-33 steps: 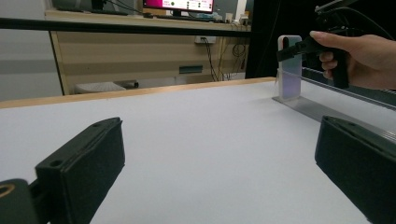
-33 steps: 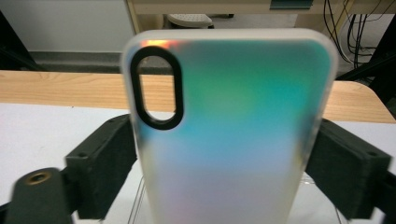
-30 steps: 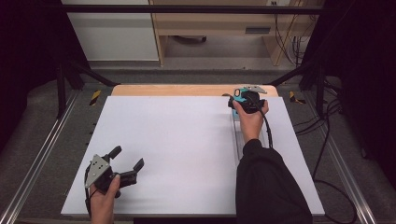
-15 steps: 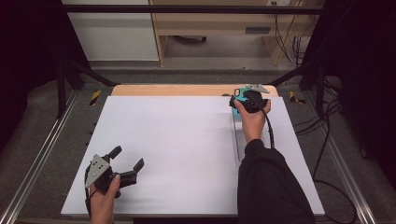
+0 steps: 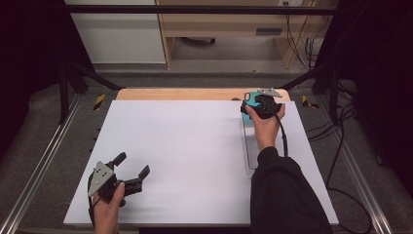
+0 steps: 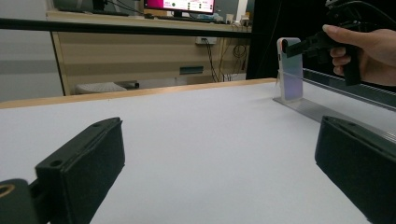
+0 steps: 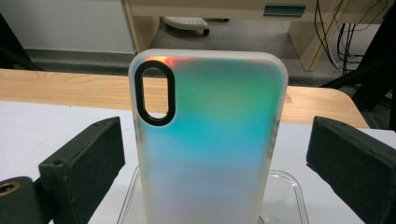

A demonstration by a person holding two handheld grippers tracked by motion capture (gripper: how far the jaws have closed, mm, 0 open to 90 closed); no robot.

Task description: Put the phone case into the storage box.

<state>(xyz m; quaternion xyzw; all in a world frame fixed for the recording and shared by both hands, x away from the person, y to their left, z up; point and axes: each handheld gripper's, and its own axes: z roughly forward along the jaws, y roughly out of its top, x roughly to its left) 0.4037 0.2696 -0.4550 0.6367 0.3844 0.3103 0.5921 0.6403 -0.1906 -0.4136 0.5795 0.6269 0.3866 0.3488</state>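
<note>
I have the right gripper [image 5: 252,105] at the far right of the table [image 5: 195,146], its jaws spread apart to either side of the phone case [image 7: 208,140] and touching neither edge, as the right gripper view shows. The phone case stands upright, camera cut-out at the top, at the far end of a clear stand [image 5: 249,151], a long transparent strip running along the table's right side toward me. In the left gripper view the same phone case [image 6: 290,70] rises from the strip with the right hand [image 6: 364,51] beside it. I judge that the case stands on end so that its two long edges face the jaws; lying flat, it would offer little to grip from the side.

The left gripper [image 5: 129,170] rests low over the near left corner of the table, jaws wide apart and holding nothing. I keep it well clear of the stand, presumably so that it cannot interfere with the right side's reach.

My reading is that the step in hand is the approach: the right jaws bracket the case but have not closed. The next move calls for an even closing on both edges, since a one-sided touch could tip the case off the stand.
</note>
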